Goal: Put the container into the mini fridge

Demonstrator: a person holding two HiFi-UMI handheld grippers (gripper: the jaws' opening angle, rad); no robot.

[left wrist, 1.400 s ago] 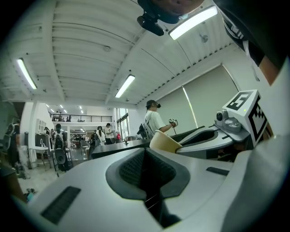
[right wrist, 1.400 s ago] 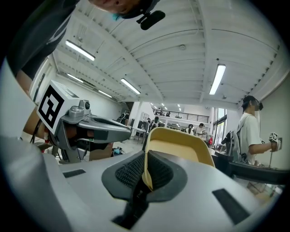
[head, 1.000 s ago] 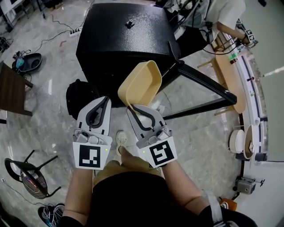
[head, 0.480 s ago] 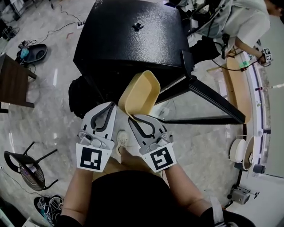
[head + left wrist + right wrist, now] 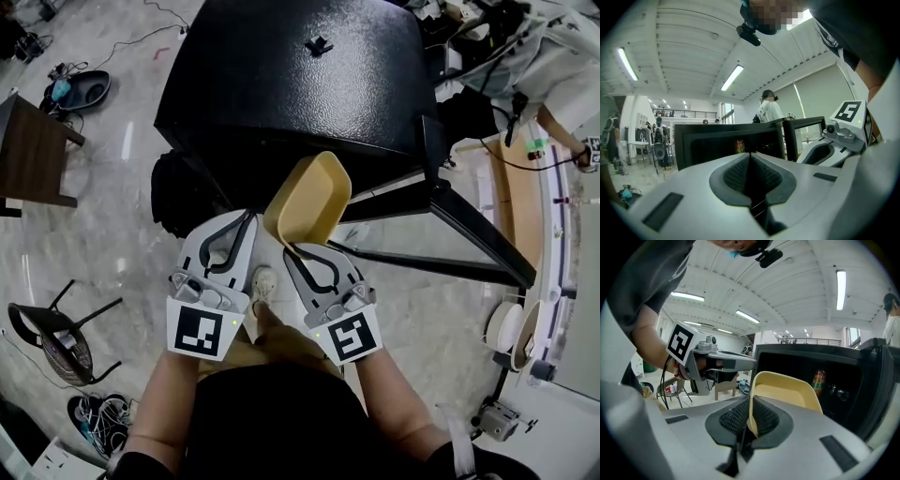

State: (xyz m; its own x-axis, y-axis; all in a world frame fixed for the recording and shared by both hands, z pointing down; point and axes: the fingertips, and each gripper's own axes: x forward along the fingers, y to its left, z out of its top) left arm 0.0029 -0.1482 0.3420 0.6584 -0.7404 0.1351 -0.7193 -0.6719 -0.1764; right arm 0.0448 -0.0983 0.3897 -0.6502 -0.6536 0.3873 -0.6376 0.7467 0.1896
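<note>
Yellow plastic marks the container, a shallow open tub. The right gripper has it by the rim, with the jaws nearly together and their ribbed pads pressed on either side of the thin wall at the near edge. The tub juts forward from the jaws, tilted so that its hollow faces up and toward the gripper's right.

Straight ahead of those jaws stands the black mini fridge, its dark inside exposed. The container's far end is near the opening, but from the head view I cannot tell whether it has crossed the front edge. A red can stands deep inside, beyond the container and to the right of the jaws. The fridge door is swung wide open, out to the right of the right gripper.

The left gripper has its jaws closed against each other — pad on pad, with nothing between them. It sits just beside the right gripper, on that gripper's left, and its tips point at the same opening. A shoe shows on the pale marbled floor, below and between the two grippers.
</note>
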